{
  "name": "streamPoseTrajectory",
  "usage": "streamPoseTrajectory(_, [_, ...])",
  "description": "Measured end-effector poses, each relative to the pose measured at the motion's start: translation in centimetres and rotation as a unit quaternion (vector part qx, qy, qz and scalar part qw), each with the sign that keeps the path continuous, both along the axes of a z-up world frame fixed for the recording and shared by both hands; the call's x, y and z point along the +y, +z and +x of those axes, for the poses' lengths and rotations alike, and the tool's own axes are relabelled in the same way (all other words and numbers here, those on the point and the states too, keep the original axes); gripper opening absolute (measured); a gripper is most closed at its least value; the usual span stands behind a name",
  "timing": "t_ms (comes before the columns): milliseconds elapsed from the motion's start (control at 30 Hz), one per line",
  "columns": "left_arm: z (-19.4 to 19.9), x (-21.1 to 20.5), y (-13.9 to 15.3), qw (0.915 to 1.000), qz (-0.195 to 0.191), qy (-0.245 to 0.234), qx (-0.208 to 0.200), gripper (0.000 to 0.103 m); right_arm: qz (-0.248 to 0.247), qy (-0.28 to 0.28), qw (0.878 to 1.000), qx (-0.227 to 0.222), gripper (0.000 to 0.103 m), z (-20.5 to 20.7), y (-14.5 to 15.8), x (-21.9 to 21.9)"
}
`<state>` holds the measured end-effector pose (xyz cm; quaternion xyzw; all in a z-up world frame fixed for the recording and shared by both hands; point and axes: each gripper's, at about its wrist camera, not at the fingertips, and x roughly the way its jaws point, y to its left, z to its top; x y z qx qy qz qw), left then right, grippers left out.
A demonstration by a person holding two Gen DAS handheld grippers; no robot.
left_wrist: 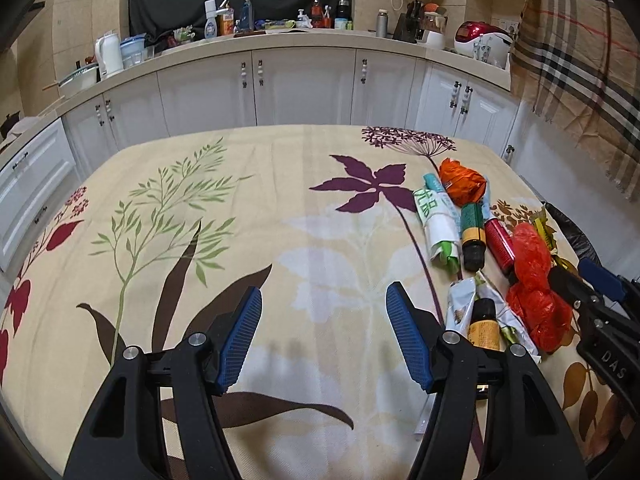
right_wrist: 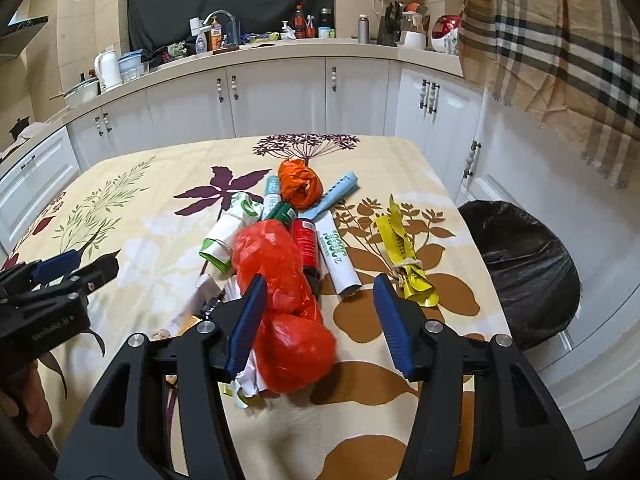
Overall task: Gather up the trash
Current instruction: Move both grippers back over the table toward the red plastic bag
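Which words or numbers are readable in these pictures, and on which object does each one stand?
"DAS": right gripper, on its body.
"20999", uncertain: white tube.
Large green characters on white wrapper: not legible to me.
Counter bottles' labels: too small.

The left claw (left_wrist: 324, 336) hangs wide apart over the bench (left_wrist: 200, 240) with its flowered cloth, holding nothing. To its right lies the trash: a red plastic bag (left_wrist: 534, 280), an orange wrapper (left_wrist: 462, 182), a green tube (left_wrist: 472, 236) and a small brown bottle (left_wrist: 484, 330). The right claw (left_wrist: 588, 280) sits beside the red bag.
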<state>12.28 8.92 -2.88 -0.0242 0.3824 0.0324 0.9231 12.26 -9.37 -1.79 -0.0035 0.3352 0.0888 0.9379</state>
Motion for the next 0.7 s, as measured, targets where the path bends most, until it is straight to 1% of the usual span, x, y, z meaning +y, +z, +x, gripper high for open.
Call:
streamPoseTrajectory(267, [-0.5, 1.0, -0.5, 0.9999, -0.01, 0.008, 0.006, 0.063, 0.002, 0.007, 1.0, -0.002, 0.055, -0.3, 0.3, 0.4])
streamPoseTrajectory(400, [-0.7, 0.9, -0.6, 0.9998, -0.014, 0.006, 0.01, 0.063, -0.004, 0.013, 1.0, 0.01, 0.055, 0.0, -0.4, 0.7])
streamPoseTrajectory(533, [-1.1, 0.3, -0.8, 0.9997, -0.02, -0.007, 0.013, 0.063, -0.009, 0.013, 1.0, 0.025, 0.054, 0.8, -1.2, 0.8])
streamPoseTrajectory(567, [-1.3, 0.0, -0.9, 0.9996, -0.022, -0.012, 0.014, 0.063, -0.006, 0.015, 0.999, 0.03, 0.052, 1.0, -1.4, 0.7])
streamPoseTrajectory(600, [-1.4, -0.2, -0.9, 0.9995, -0.023, -0.017, 0.015, 0.063, 0.001, 0.019, 0.999, 0.033, 0.038, 1.0, -1.5, 0.5])
streamPoseTrajectory(633, [-1.5, -0.5, -1.0, 0.9994, -0.024, -0.021, 0.015, 0.063, 0.008, 0.023, 0.999, 0.037, 0.029, 1.0, -1.6, 0.5])
streamPoseTrajectory(700, [-1.7, -1.1, -1.0, 0.999, -0.027, -0.031, 0.016, 0.063, 0.015, 0.024, 0.999, 0.037, 0.027, 0.9, -1.5, 0.1])
